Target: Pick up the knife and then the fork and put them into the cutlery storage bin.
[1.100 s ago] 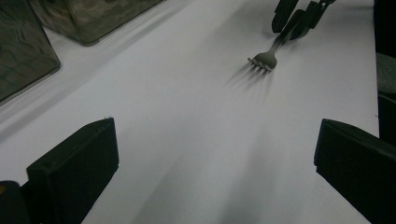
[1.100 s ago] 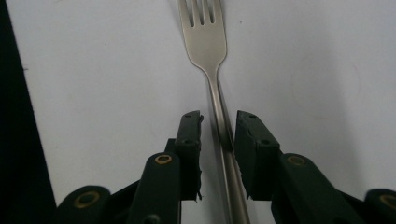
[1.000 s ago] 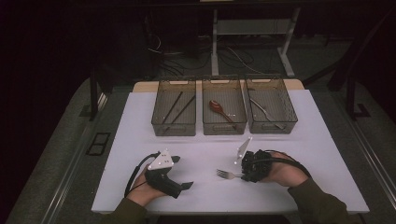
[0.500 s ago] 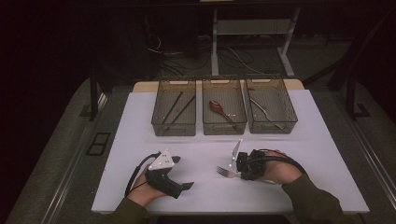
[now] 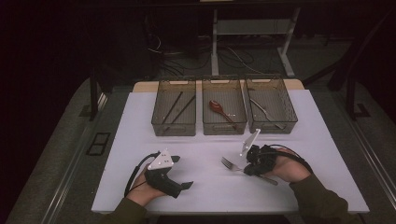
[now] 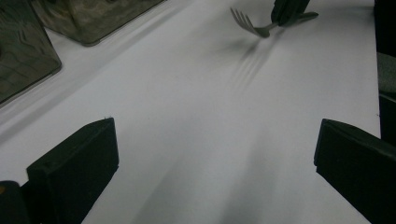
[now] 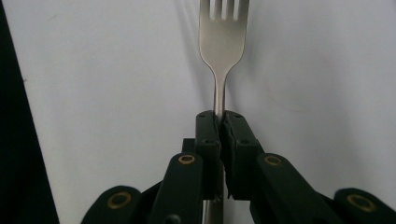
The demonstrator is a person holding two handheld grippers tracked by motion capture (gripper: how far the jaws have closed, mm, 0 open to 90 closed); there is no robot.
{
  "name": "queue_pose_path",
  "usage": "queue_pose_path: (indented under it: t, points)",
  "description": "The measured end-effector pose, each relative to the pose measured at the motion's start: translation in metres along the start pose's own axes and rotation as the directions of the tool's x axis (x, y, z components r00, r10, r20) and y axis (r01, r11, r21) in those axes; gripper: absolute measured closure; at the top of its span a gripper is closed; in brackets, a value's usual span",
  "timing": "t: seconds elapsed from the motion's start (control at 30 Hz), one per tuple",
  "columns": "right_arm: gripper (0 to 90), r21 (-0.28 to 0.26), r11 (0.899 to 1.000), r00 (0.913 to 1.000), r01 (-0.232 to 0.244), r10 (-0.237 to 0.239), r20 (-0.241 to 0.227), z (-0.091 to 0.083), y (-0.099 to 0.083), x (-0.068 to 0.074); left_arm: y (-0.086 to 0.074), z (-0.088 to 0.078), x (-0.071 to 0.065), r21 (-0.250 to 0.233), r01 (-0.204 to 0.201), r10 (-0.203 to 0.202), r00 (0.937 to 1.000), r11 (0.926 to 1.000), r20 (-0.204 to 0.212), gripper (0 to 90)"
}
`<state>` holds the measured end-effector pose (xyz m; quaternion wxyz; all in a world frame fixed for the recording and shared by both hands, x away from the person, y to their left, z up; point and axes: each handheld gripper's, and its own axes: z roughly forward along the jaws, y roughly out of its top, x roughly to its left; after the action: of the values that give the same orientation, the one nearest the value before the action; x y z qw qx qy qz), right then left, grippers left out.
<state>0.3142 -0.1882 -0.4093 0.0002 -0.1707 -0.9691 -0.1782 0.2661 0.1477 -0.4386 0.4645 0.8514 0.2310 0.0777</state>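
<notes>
one fork [image 7: 223, 42], plain dull silver metal, four tines, a broad shoulder narrowing to a slim neck. the right gripper [image 7: 219, 122] is clamping that neck, its jaws having just been closing and now pressed together on the metal with no gap showing beside it. in the right gripper view the tines are pointing straight up the frame, away from the jaws, over the white table [image 7: 102, 70].

in the high view the right gripper [image 5: 243, 168] is sitting at the near right of the table [image 5: 210, 186], the fork [image 5: 228, 163] sticking out from it toward the middle, tines leftward, the handle end showing out the other side by the person's hand. whether the tines are touching the table i cannot tell from there. the left gripper view is catching the fork [image 6: 250, 24] from the side, far off at the top edge, tines lifted a little with a soft shadow lying under them.

the left gripper [image 5: 184, 185] is resting near the left front of the table, well apart from the fork; its own view is showing its jaws standing wide, bare table between them, nothing held.

three mesh bins [image 5: 224, 128] are standing in a row at the far side, seen whole from above: dark sticks in the left one, a red-brown spoon [image 5: 220, 109] in the middle, a metal utensil in the right.
</notes>
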Motion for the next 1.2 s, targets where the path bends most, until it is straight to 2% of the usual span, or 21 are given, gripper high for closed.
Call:
queue_pose_path:
  t: [0.17,0.37,0.53,0.77,0.9,1.1,1.2]
  points:
    - [85.2,-0.062,0.996,0.9982,-0.058,0.059,0.007,-0.009,-0.007,-0.007,0.0,0.001,-0.001,0.001,-0.002,0.002,1.0,1.0,0.002,0.0]
    - [85.2,-0.117,0.986,0.992,-0.123,0.125,0.014,-0.018,-0.014,-0.015,0.0,0.0,0.0,0.001,-0.004,0.004,1.0,1.0,0.0,0.0]
    - [85.2,-0.162,0.972,0.9849,-0.168,0.172,0.013,-0.027,-0.02,-0.019,0.0,0.001,0.0,-0.002,-0.002,0.002,1.0,1.0,0.001,0.0]
    - [85.2,-0.228,0.951,0.9734,-0.209,0.225,0.044,-0.041,-0.025,-0.025,0.0,0.0,0.0,-0.006,0.004,-0.004,1.0,1.0,-0.002,0.0]
    - [85.2,-0.281,0.932,0.9636,-0.23,0.259,0.068,-0.054,-0.028,-0.033,0.0,0.0,0.0,-0.003,-0.002,0.002,1.0,1.0,-0.006,0.0]
    - [85.2,-0.37,0.891,0.9432,-0.264,0.318,0.094,-0.078,-0.034,-0.05,-0.001,0.0,0.001,-0.002,0.008,-0.008,1.0,1.0,-0.005,0.0]
    - [85.2,-0.414,0.864,0.9298,-0.288,0.356,0.095,-0.087,-0.037,-0.058,-0.001,0.0,0.001,-0.004,0.011,-0.011,0.9999,0.9999,-0.006,0.0]
